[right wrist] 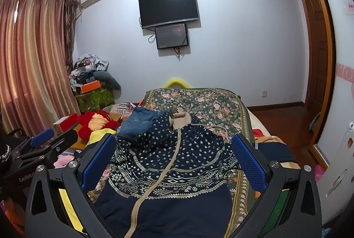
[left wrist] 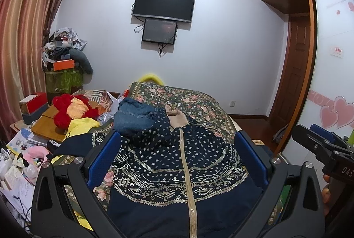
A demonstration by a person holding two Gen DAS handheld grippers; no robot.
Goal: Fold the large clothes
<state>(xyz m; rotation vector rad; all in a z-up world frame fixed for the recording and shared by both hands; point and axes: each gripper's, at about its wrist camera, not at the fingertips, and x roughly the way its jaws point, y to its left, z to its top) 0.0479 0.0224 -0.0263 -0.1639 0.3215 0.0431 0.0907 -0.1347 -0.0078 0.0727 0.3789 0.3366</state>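
Jaws spread wide and empty on both the left gripper (left wrist: 177, 156) and right gripper (right wrist: 173, 158), poised above the navy patterned jacket (left wrist: 177, 162) lying zipped on the floral bedspread (right wrist: 212, 103). Folding seems not yet begun; next, each likely needs to pinch a side edge.

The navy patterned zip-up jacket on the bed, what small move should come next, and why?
Probably lower the left gripper onto the navy patterned zip-up jacket near its left sleeve and pinch there. Both it and the right gripper are open, holding nothing, and the jacket lies spread, unfolded, on the floral bedspread.
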